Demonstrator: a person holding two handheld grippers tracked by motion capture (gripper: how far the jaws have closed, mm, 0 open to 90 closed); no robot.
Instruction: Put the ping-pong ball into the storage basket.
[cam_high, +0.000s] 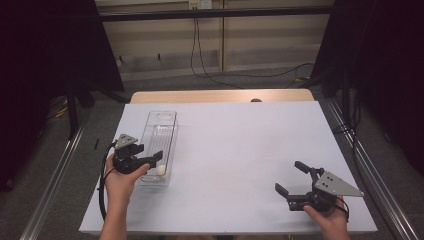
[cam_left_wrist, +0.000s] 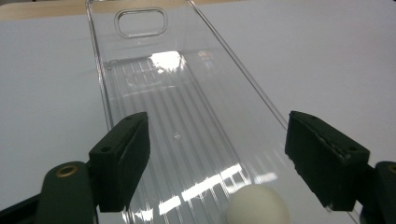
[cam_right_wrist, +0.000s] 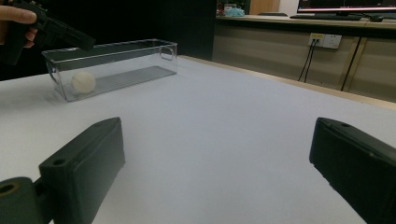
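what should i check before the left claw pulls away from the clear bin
1. White ball lies in the clear bin, near end: ok.
2. Left claw open, pads off the ball: ok.
3. Ball at rest: cannot tell.
4. Bin flat on the table: ok.
5. Right claw open, holds nothing, far from the bin: ok.

No readable text, labels, brands or numbers anywhere — clear bin (cam_left_wrist: 154, 84), white ball (cam_left_wrist: 258, 205) and tabletop (cam_high: 240, 145) all carry no print. Wall sockets (cam_right_wrist: 325, 40) and a lit monitor (cam_right_wrist: 345, 4) in the background — too small and blurred to read.
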